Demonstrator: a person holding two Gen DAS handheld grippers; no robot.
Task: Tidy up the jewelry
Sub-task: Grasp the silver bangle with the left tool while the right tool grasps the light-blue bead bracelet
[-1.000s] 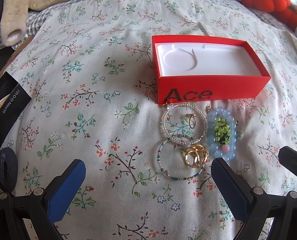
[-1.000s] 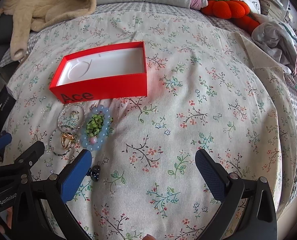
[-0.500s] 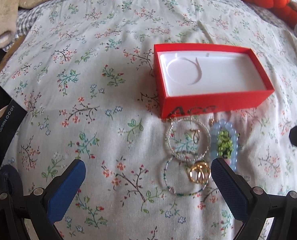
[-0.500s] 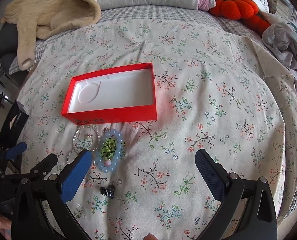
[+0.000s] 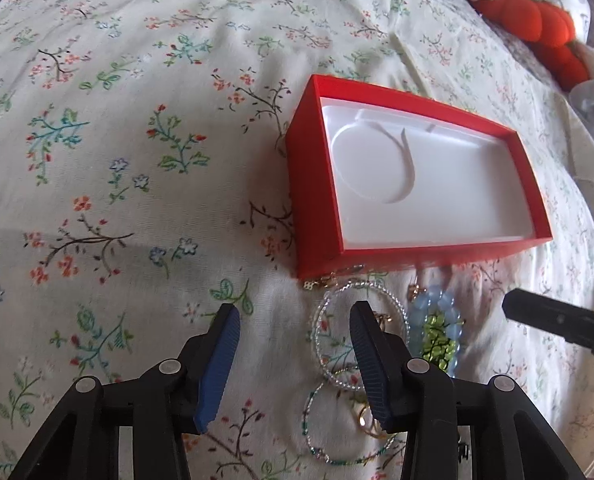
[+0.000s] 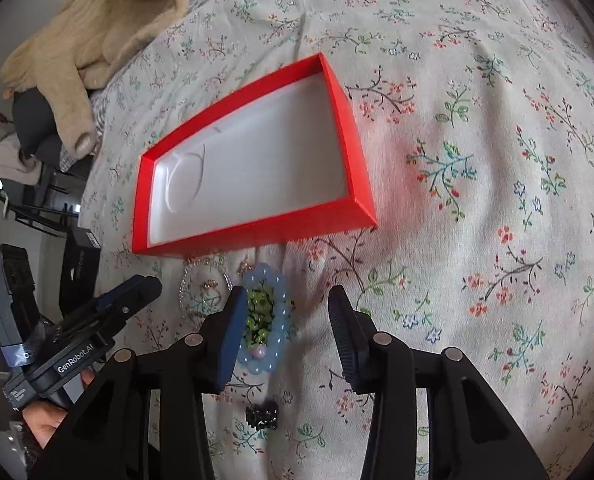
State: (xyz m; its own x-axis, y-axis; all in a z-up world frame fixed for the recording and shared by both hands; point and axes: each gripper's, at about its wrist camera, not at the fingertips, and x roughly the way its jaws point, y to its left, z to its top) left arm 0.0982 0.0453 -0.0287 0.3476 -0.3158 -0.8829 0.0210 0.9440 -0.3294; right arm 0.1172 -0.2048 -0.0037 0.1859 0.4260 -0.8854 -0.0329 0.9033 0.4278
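Note:
An open red box (image 5: 313,184) with an empty white insert lies on the floral bedsheet. Just below it lie a clear beaded bracelet (image 5: 324,344), a blue bead bracelet with green beads (image 5: 437,332), a green-beaded bracelet (image 5: 337,458) and a gold ring (image 5: 367,420). My left gripper (image 5: 295,320) hovers over the clear bracelet's left rim, jaws closing, gripping nothing. My right gripper (image 6: 288,304) hangs above the blue bracelet (image 6: 275,320), jaws closing, pads not touching it. A small black piece (image 6: 262,418) lies nearer. The red box (image 6: 353,140) is ahead.
A cream sweater (image 6: 89,40) lies at the bed's far left corner. An orange plush (image 5: 537,24) sits at the far right. A black box (image 6: 79,264) stands off the bed's left edge. A hand (image 6: 45,420) holds the left gripper (image 6: 109,312).
Both grippers have moved forward and down toward the jewelry and tilted more steeply. Their jaws have narrowed from wide open. The box and jewelry lie where they were.

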